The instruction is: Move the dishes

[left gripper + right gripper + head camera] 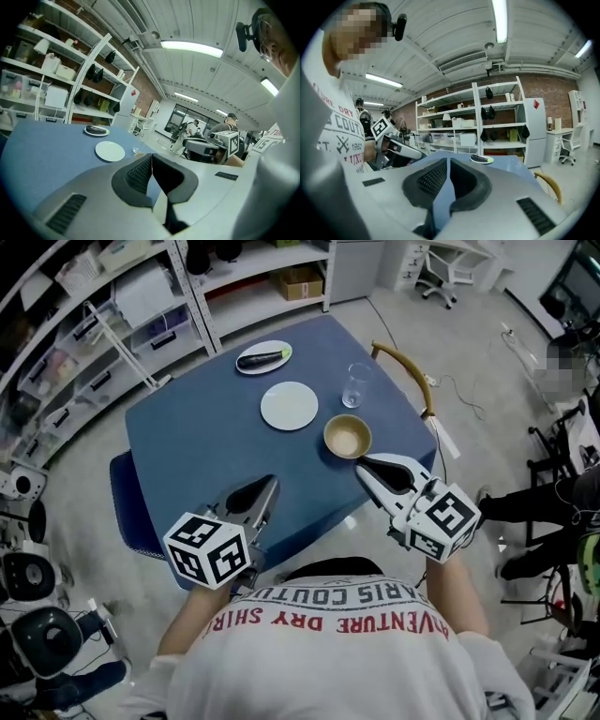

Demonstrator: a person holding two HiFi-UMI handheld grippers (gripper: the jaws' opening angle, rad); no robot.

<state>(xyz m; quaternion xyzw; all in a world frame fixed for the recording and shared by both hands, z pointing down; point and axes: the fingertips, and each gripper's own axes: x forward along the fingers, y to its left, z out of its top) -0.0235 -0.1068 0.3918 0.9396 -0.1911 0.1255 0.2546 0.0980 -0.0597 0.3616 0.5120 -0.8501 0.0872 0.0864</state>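
Holding left tongs [272,482] and right tongs [362,465] above the near bench [187,456] edge, tilted slightly down. Both pressed together, empty. With bowl [348,437] just beyond right tips, plate [289,406] farther in.

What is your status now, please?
Left claw shut, empty. Right claw shut, empty, near the bowl. White plate, glass, eggplant plate untouched on blue table. Nothing in the way.
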